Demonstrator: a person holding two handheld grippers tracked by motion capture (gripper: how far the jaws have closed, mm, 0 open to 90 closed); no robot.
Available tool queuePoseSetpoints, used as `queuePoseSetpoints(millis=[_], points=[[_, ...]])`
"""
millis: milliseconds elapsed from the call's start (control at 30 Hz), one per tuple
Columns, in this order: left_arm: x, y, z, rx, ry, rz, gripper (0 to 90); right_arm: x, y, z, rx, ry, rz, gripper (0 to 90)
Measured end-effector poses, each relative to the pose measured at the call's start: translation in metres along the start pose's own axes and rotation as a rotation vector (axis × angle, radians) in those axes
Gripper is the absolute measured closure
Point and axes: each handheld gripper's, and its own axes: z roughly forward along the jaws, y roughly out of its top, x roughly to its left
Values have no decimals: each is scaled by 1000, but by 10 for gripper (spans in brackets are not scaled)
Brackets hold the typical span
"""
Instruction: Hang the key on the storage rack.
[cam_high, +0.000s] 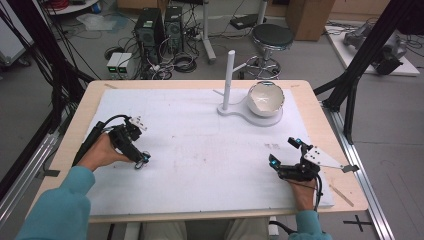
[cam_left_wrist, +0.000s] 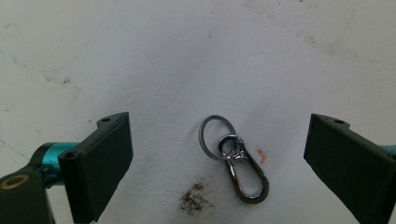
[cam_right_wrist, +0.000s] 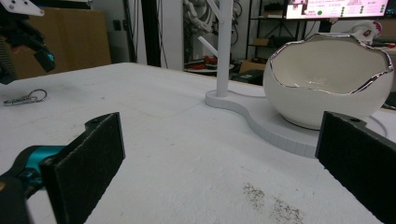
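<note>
High view shows the person's left gripper (cam_high: 142, 161) tipped down over the white foam sheet (cam_high: 200, 145) that covers the light wooden table (cam_high: 75, 125), at its near left side, while the right gripper (cam_high: 283, 152) rests low near the sheet's right front edge. From the left gripper view, a small silver metal keyring with a snap clip (cam_left_wrist: 236, 157) lies flat on the sheet, midway between the two black fingers (cam_left_wrist: 100, 163), which stand spread wide and touch nothing. The gripper seems held straight above the clip so that the fingers can come down on either side of it; a grasp looks like the step in hand.

In the right gripper view, the right gripper's fingers (cam_right_wrist: 86, 163) are likewise spread apart and empty, aimed across the table at a white egg-shaped ceramic bowl with a jagged silver rim (cam_right_wrist: 327, 84), which sits on a flat white base beside a white upright peg stand (cam_right_wrist: 224, 46). That stand, with its side pegs, is probably where the keyring is meant to hang, which would explain the right hand waiting nearby.

A screen far behind the bowl carries writing, too blurred to read; no brand or label is legible elsewhere.
</note>
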Motion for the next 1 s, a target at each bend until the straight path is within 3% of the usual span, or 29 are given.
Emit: queuePoseSetpoints(millis=[633, 1000], points=[[4, -1, 13, 99, -45, -46, 173, 0, 0, 0, 0, -2, 0, 5], [4, -1, 13, 112, -57, -63, 325, 0, 0, 0, 0, -2, -1, 5]])
